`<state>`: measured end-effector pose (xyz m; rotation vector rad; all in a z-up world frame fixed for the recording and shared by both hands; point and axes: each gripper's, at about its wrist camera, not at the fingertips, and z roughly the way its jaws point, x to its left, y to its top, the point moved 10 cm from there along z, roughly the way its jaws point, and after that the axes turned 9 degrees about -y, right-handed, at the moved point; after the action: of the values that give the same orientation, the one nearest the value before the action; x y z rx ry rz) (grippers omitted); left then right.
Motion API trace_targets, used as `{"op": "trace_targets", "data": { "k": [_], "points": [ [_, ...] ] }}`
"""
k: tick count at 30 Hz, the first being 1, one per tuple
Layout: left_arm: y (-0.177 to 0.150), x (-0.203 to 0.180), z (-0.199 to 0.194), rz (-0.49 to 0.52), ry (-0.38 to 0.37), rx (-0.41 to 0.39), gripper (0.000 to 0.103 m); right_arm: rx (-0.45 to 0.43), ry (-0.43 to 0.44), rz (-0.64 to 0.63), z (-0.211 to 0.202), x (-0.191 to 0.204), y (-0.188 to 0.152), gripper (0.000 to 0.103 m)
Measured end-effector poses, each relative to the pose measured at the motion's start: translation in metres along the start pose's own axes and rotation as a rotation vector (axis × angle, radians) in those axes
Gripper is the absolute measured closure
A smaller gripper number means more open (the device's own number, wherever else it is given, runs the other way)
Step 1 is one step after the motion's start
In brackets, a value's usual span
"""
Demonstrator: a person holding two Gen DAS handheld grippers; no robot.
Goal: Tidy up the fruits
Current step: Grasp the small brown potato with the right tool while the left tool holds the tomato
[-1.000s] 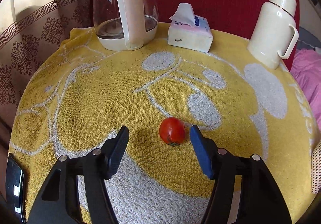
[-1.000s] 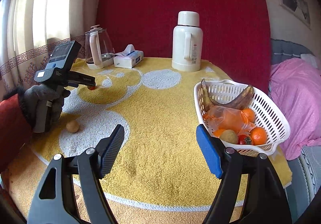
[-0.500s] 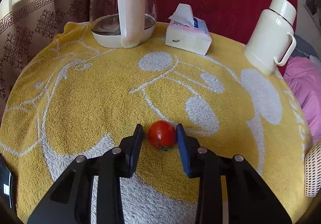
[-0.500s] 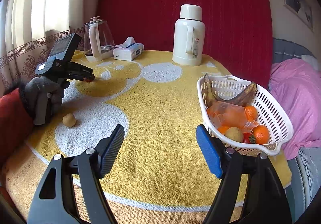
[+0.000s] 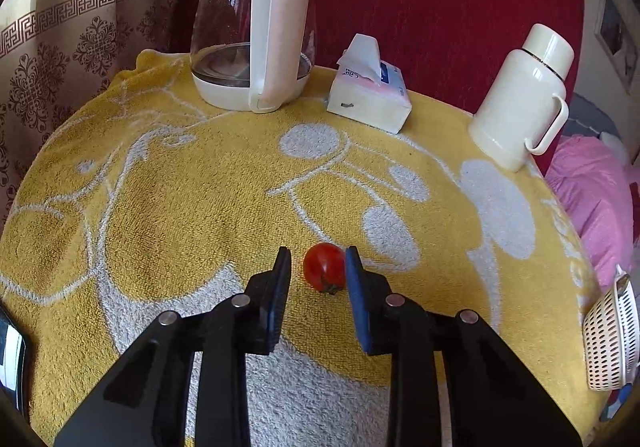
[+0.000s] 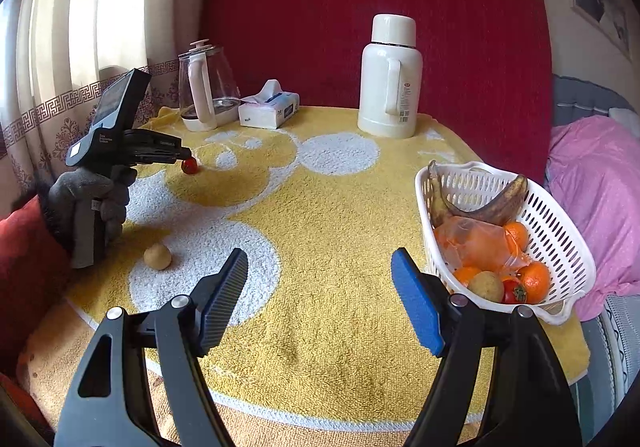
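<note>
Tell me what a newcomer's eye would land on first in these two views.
First, the small red tomato on the yellow towel, sitting between the narrowed fingers of the left gripper, with a visible gap on its left side. Next, the white basket at the table's right edge, holding a browned banana, oranges and more fruit. The right gripper hangs wide open over bare towel, and a lone brownish fruit lies near the gloved hand.

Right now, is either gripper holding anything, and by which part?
Nothing is firmly held. The left gripper brackets the tomato at its sides: the right pad touches, a gap shows on the left. The right gripper is open and empty.
</note>
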<state>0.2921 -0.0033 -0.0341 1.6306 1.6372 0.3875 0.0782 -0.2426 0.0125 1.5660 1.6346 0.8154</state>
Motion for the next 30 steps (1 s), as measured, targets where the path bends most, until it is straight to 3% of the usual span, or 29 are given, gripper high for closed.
{"op": "trace_targets", "data": {
  "k": [13, 19, 24, 30],
  "points": [
    [0.004, 0.008, -0.003, -0.087, -0.065, -0.003, 0.074, 0.046, 0.153, 0.008, 0.008, 0.042, 0.008, 0.027],
    [0.0, -0.005, 0.009, -0.048, -0.067, 0.027, 0.073, 0.076, 0.193, -0.011, 0.015, 0.062, 0.003, 0.027],
    [-0.007, -0.004, 0.027, -0.011, -0.012, 0.085, 0.074, 0.096, 0.207, -0.021, 0.018, 0.07, -0.003, 0.027],
    [-0.008, -0.011, 0.03, 0.043, -0.014, 0.086, 0.075, 0.11, 0.216, -0.029, 0.019, 0.076, -0.006, 0.027]
  ]
}}
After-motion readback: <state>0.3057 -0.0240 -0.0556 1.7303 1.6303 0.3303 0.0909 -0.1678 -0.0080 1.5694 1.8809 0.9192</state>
